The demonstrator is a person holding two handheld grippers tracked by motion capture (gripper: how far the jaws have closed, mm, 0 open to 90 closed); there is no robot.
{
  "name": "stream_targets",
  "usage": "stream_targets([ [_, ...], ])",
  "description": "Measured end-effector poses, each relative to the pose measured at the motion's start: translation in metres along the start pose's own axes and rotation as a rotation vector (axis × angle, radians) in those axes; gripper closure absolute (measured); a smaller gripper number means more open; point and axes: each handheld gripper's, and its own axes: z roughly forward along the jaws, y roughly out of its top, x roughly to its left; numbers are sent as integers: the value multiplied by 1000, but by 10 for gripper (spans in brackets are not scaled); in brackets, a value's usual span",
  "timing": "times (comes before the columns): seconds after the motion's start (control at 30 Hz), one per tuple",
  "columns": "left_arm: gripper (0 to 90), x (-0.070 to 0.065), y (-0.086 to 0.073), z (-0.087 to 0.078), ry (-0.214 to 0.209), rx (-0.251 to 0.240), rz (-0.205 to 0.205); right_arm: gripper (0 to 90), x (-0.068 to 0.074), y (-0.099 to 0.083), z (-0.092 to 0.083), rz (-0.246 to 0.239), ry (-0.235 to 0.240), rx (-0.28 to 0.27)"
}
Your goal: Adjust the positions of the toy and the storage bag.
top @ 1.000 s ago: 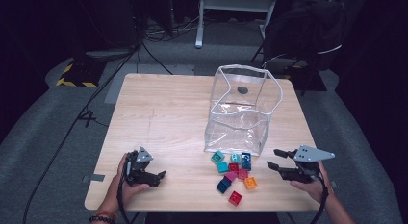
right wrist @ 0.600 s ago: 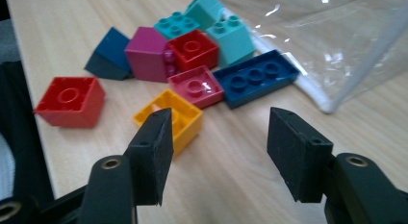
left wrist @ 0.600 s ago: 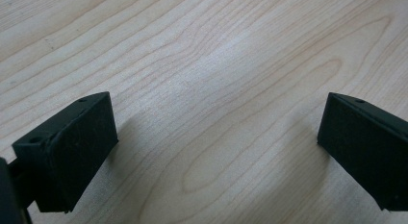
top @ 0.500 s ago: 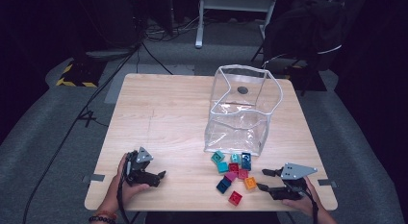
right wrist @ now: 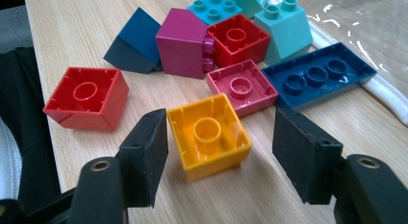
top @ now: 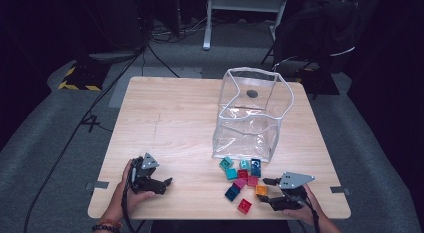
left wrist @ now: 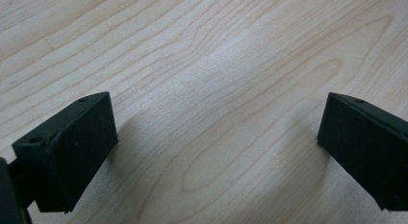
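The right gripper [right wrist: 219, 152] has just been opening its jaws, which straddle the yellow block [right wrist: 209, 135] without pressing it. Close squarely on its side walls, keeping clear of the pink block [right wrist: 242, 87] touching behind, then carry it to the bag [top: 248, 118]. The left gripper [left wrist: 211, 152] rests wide open, empty, over bare table [left wrist: 216, 65].

Table [top: 175, 123]: light wood, square. Clear plastic bag [top: 250, 118]: upright and open, on the table's far right part. Floor: grey carpet; black cables [top: 85, 118] at left; hazard-striped tape [top: 75, 85] beyond the table's far left corner.
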Motion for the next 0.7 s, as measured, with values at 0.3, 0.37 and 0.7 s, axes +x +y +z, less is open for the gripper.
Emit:
stream_targets([
  [0.3, 5, 0, 0, 0, -1, 0, -1, 537, 2, 1, 4, -20, 7, 29],
  [0.37, 5, 0, 0, 0, -1, 0, -1, 589, 3, 0, 3, -27, -6, 26],
  [0.7, 5, 0, 0, 0, 0, 0, 0, 592, -16, -13, -25, 9, -86, 4],
])
